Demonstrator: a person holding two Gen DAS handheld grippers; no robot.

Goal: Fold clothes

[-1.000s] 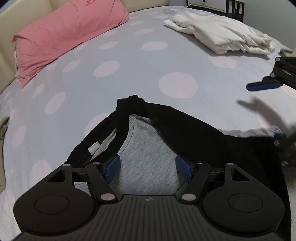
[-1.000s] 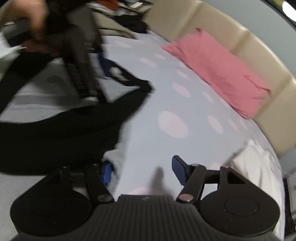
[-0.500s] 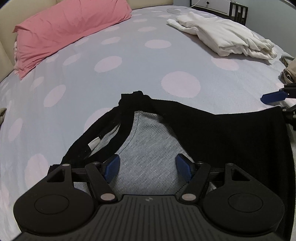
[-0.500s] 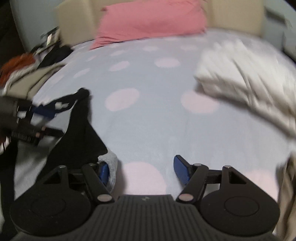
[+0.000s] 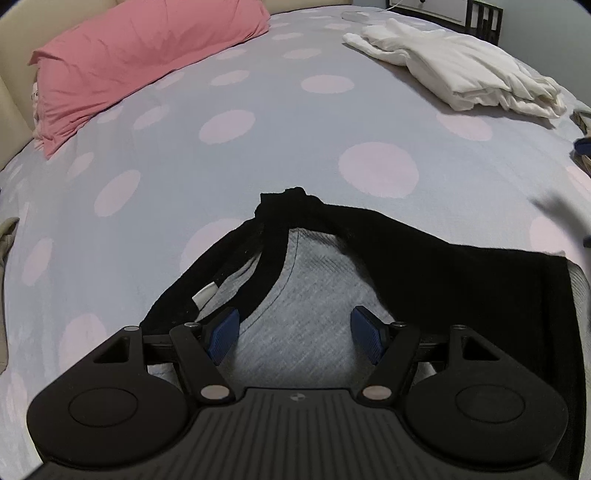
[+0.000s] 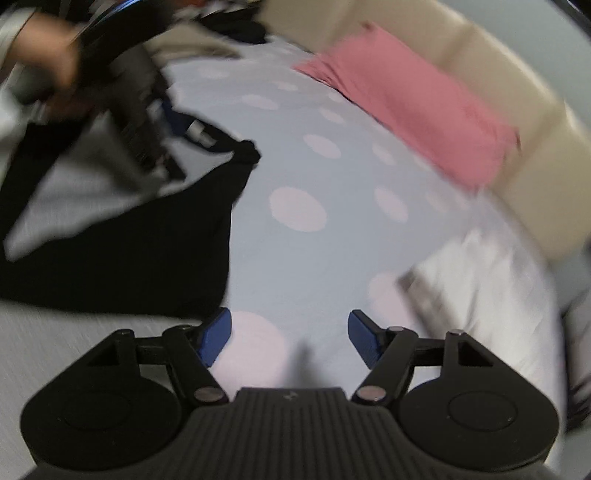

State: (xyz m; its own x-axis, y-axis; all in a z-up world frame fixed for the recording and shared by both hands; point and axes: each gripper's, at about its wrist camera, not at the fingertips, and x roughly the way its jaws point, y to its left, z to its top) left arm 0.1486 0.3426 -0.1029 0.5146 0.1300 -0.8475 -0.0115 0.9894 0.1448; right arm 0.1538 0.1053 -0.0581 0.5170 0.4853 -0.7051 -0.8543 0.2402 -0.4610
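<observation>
A grey top with black trim point(image 5: 306, 295) lies on the dotted bed sheet point(image 5: 258, 162), and a black part point(image 5: 461, 280) is folded across its right side. My left gripper point(image 5: 295, 334) hovers over the grey fabric near the neckline, open, its pads clear of the cloth. In the right wrist view the same garment point(image 6: 147, 258) lies at the left, blurred. My right gripper point(image 6: 290, 338) is open above bare sheet just right of the garment's edge, nothing between its fingers. A hand point(image 6: 55, 74) holds the left gripper point(image 6: 147, 122) at the upper left.
A pink pillow point(image 5: 140, 62) lies at the far left against a beige headboard point(image 6: 535, 147). White folded clothes point(image 5: 461, 70) sit at the far right of the bed. Beige cloth point(image 5: 7, 236) shows at the left edge. Dark furniture point(image 5: 484, 18) stands beyond the bed.
The grey cloth beside my right gripper's left finger is gone from it. That gripper has lifted and swung away from the garment's edge. The left gripper has hardly moved.
</observation>
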